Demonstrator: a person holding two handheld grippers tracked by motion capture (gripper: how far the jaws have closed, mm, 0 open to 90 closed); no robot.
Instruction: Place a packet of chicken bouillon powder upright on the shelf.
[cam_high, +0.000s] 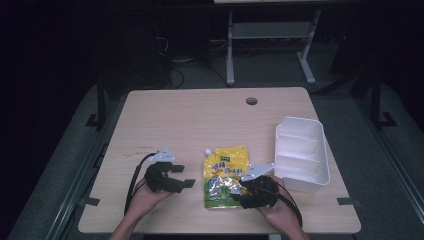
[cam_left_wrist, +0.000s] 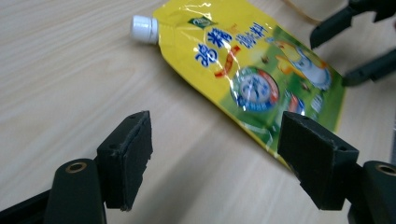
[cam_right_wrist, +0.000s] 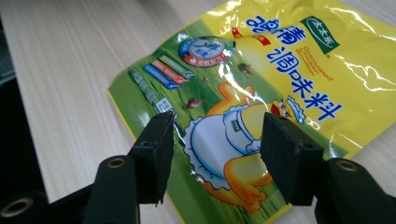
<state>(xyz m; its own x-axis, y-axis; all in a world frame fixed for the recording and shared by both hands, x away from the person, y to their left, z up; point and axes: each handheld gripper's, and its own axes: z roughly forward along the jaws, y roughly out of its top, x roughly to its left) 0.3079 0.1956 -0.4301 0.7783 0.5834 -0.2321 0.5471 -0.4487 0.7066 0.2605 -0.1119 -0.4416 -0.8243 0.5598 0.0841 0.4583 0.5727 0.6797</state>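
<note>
A yellow and green spouted pouch (cam_high: 226, 175) lies flat on the wooden table (cam_high: 190, 120), its white cap (cam_high: 207, 151) pointing away from me. My left gripper (cam_high: 182, 175) hovers just left of the pouch and stands open. In the left gripper view its jaws (cam_left_wrist: 217, 135) frame bare table, with the pouch (cam_left_wrist: 252, 74) and cap (cam_left_wrist: 144, 29) beyond them. My right gripper (cam_high: 236, 191) is over the pouch's lower right part. In the right gripper view it (cam_right_wrist: 215, 135) stands open, jaws either side of the duck picture on the pouch (cam_right_wrist: 261, 70), pads not pressing it.
A white bin (cam_high: 301, 152) with a divider stands at the right of the table, close to my right hand. A round cable hole (cam_high: 251, 101) is near the far edge. Beyond the table stand a white desk frame (cam_high: 270, 45) and cables on the dark floor.
</note>
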